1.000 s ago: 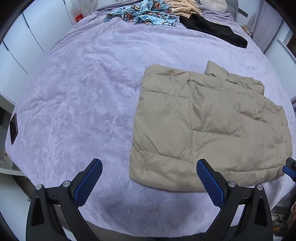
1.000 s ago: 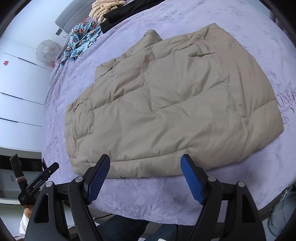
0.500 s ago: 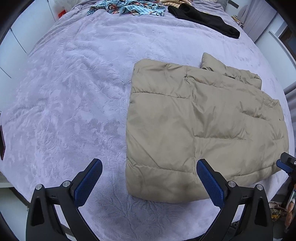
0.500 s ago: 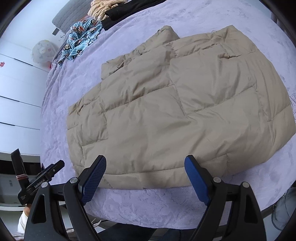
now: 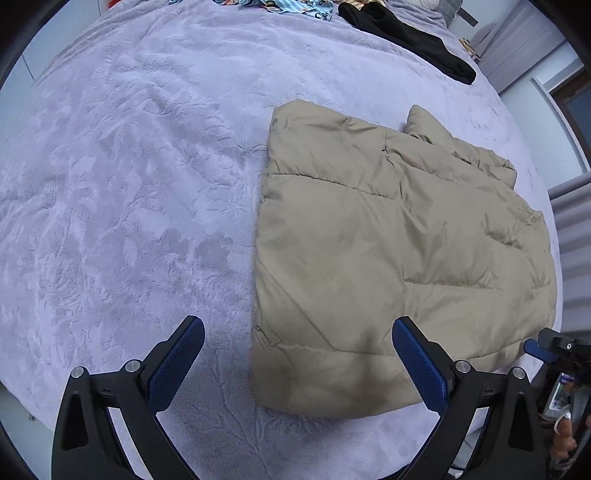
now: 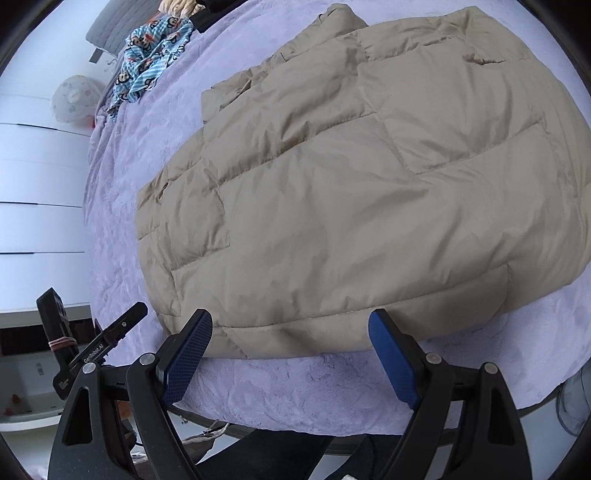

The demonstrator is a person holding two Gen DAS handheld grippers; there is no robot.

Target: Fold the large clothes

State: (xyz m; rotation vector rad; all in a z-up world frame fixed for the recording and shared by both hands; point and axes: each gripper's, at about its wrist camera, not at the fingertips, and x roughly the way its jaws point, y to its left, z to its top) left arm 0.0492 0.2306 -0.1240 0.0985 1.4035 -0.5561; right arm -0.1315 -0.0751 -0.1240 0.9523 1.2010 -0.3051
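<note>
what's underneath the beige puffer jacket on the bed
The beige puffer jacket lies flat on a lilac plush blanket, which shows all around its edges. It looks folded, with a layer peeking out at its far edge. Anything between the layers or beneath them is covered.

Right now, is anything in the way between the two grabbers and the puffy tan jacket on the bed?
Nothing visible is. The left gripper and right gripper are both open above the near edge of the jacket, with only purple blanket beside it. The other clothes lie far across the bed.
</note>
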